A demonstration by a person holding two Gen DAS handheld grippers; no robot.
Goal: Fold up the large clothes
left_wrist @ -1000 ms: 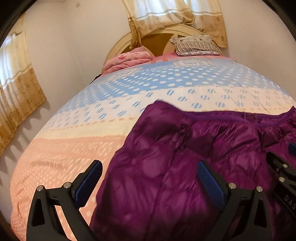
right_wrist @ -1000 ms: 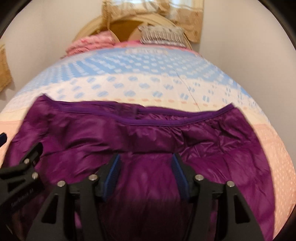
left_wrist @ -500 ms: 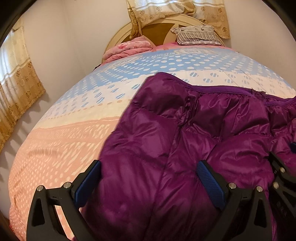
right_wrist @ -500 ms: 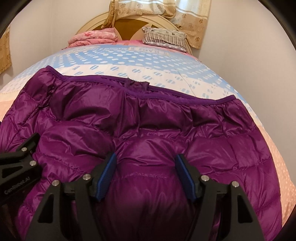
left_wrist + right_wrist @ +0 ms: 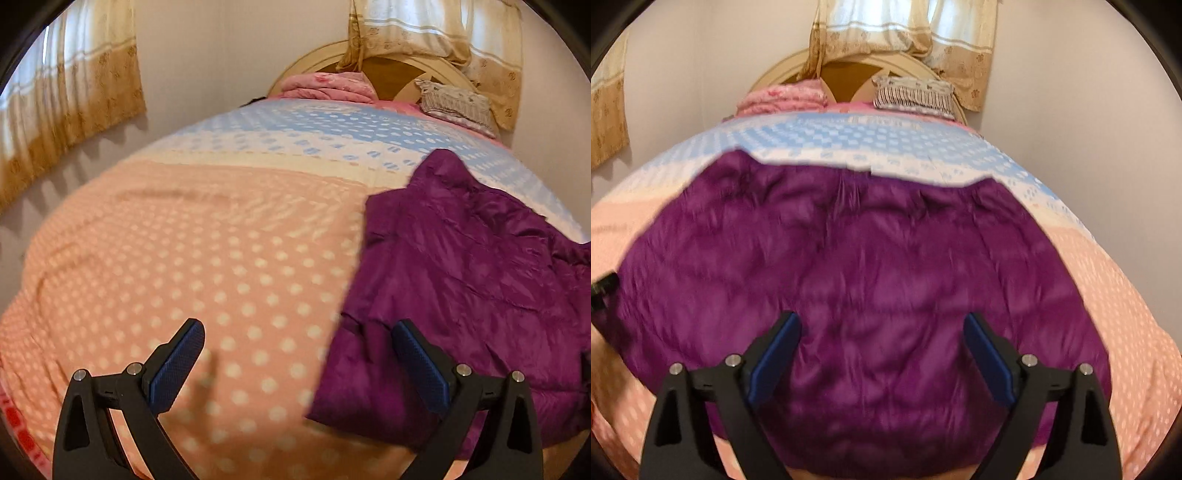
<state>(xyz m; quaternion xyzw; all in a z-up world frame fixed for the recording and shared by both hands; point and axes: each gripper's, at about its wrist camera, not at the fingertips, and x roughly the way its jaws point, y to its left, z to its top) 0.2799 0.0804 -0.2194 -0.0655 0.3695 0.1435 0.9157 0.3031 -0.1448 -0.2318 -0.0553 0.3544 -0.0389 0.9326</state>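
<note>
On the bed (image 5: 184, 258), a purple down jacket (image 5: 857, 280) is lying spread flat while both grippers are hovering above it.

The jacket is lying with its long axis running across the bed, its straight far edge facing the headboard (image 5: 798, 66). The right gripper (image 5: 882, 358) is pointing down over the jacket's near middle; its jaws are opening, with padded fabric below them but nothing pinched. The left gripper (image 5: 299, 362) is standing spread and holding nothing, positioned over bare bedspread just beside the jacket's left edge, which is lying to its right. Judged from this layout, the right gripper is the nearer one to the garment body, and the left is nearer the side edge. No containers are appearing in either view.
</note>
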